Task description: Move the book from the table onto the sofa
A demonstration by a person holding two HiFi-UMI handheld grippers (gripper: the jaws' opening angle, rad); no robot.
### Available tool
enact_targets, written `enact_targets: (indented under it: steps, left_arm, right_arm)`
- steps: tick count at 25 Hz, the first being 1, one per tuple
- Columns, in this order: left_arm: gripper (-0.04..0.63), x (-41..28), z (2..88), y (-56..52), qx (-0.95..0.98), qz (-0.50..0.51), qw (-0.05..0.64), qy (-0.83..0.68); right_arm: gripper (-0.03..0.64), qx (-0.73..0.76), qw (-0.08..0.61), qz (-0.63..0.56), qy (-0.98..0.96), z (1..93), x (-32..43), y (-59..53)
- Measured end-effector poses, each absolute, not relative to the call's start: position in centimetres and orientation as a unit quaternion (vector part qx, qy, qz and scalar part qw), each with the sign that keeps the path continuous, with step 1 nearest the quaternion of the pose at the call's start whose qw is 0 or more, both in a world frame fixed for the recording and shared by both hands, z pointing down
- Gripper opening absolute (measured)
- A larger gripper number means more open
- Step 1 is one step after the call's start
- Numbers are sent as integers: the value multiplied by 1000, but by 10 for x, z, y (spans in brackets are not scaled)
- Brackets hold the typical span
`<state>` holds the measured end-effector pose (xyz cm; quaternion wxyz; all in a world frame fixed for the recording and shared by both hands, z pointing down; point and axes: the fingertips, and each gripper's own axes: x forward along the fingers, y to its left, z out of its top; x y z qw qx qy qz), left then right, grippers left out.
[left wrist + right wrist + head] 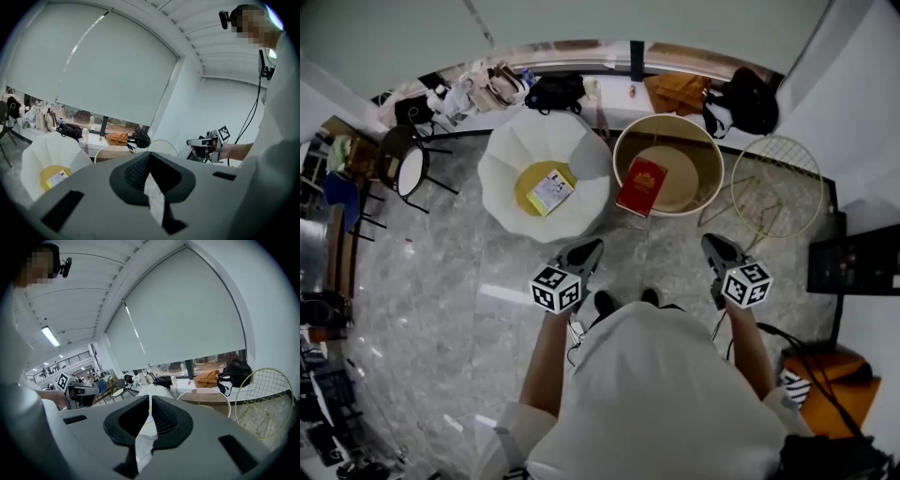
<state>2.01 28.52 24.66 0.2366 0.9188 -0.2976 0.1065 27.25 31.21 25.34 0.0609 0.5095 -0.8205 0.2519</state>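
Book point(641, 185) is located beyond and between left gripper point(586, 252) and right gripper point(716, 247), both fully closed, nothing held.

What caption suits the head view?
Left gripper and right gripper, both shut, face the red book on the round table beside the white sofa.
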Motion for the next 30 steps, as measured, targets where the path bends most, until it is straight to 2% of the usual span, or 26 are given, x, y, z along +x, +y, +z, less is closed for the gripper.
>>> enact_targets:
  steps: [16, 30]
  left_arm:
    - [2, 58, 267, 297, 892, 95, 267, -352]
    - [2, 47, 278, 250, 897, 109, 273, -331]
  right_arm:
    - [43, 451, 84, 273, -845, 278, 313, 296]
    - [43, 459, 76, 305, -831, 298, 299, 267]
